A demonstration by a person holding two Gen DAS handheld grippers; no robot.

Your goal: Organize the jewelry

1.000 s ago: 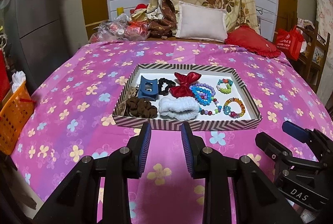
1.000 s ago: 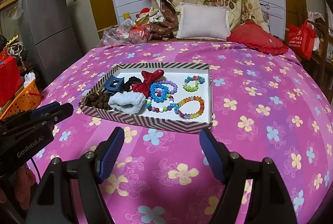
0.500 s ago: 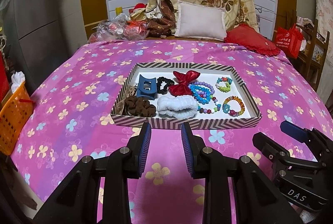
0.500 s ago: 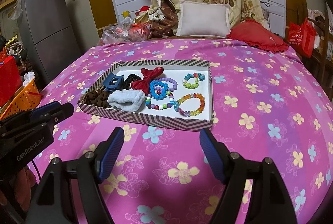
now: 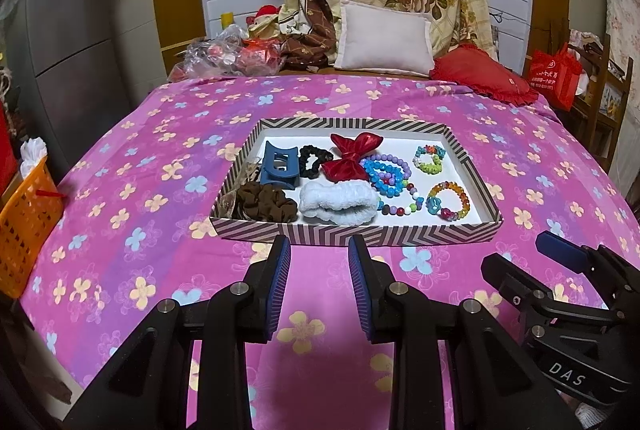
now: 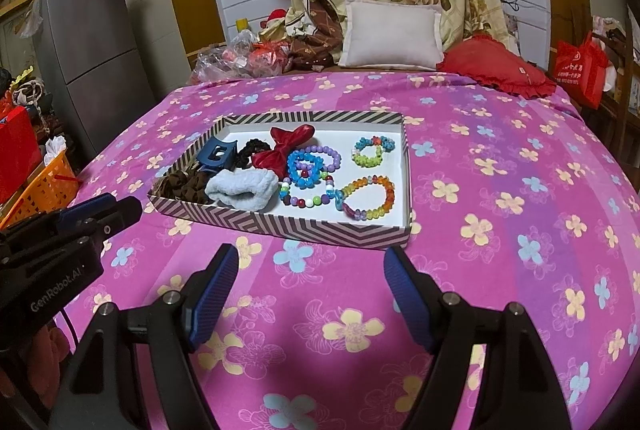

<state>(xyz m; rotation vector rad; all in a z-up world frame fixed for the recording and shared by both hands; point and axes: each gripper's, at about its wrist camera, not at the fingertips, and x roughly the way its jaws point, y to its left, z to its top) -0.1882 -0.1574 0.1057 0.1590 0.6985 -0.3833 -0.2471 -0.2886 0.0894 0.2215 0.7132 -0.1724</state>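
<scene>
A striped shallow box (image 5: 352, 233) (image 6: 280, 224) sits on the pink flowered bed. In it lie a blue claw clip (image 5: 279, 166), a brown scrunchie (image 5: 264, 204), a black scrunchie (image 5: 314, 159), a red bow (image 5: 351, 156), a white fluffy band (image 5: 340, 205) and several bead bracelets (image 5: 448, 200) (image 6: 368, 196). My left gripper (image 5: 319, 284) is open a little and empty, just in front of the box. My right gripper (image 6: 310, 294) is wide open and empty, in front of the box's right part.
Pillows (image 5: 384, 36), a red cushion (image 5: 480, 78) and a plastic bag (image 5: 224, 54) lie at the bed's head. An orange basket (image 5: 24, 222) and a grey fridge (image 5: 60, 42) stand left. A red bag (image 5: 556, 74) and a chair stand right.
Both grippers have moved slightly closer to the box. Their jaw openings have not changed, and nothing in the box has moved.
</scene>
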